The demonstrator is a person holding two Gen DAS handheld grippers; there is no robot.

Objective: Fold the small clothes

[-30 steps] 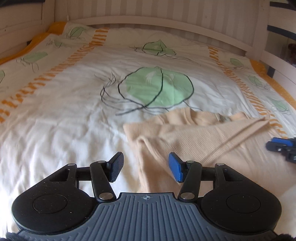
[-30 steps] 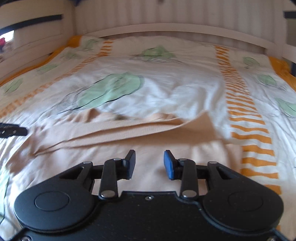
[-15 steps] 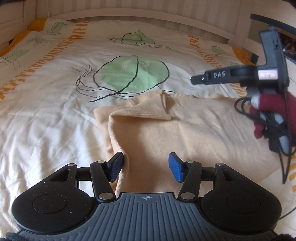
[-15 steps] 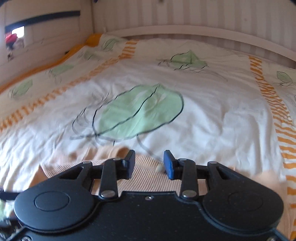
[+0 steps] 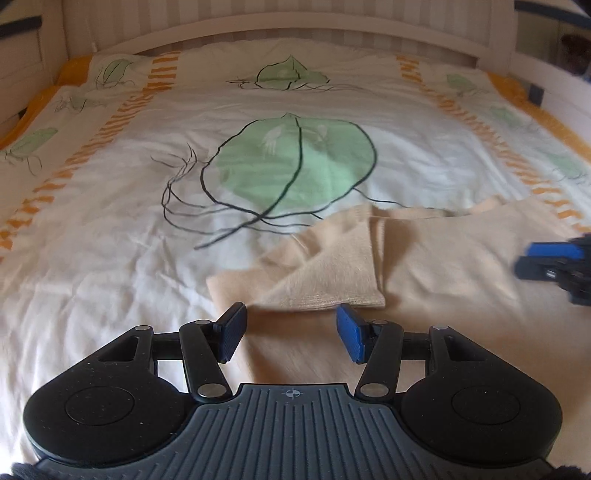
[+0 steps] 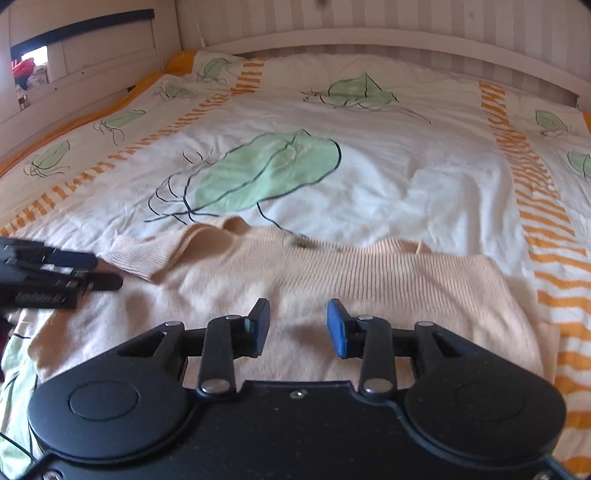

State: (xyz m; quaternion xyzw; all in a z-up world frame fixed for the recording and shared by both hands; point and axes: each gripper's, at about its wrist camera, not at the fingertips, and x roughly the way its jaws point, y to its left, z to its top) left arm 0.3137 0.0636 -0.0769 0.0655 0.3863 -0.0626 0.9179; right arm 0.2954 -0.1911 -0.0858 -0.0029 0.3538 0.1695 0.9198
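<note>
A beige knitted sweater lies flat on the bed, with one sleeve folded across its left side. In the right wrist view the same sweater spreads out in front, its ribbed neckline toward the headboard. My left gripper hovers over the sweater's left edge, open, nothing between its pads. My right gripper hangs over the sweater's middle, also open and holding nothing. Each gripper shows in the other's view: the right gripper at the right edge, the left gripper at the left edge.
The sweater rests on a white duvet printed with green leaves and orange striped bands. A white headboard closes the far end, and white side rails run along the bed's left.
Both grippers swung across the bed and came back over the sweater. The sweater now lies flatter, with its left sleeve folded inward. Both jaws kept the same width.
</note>
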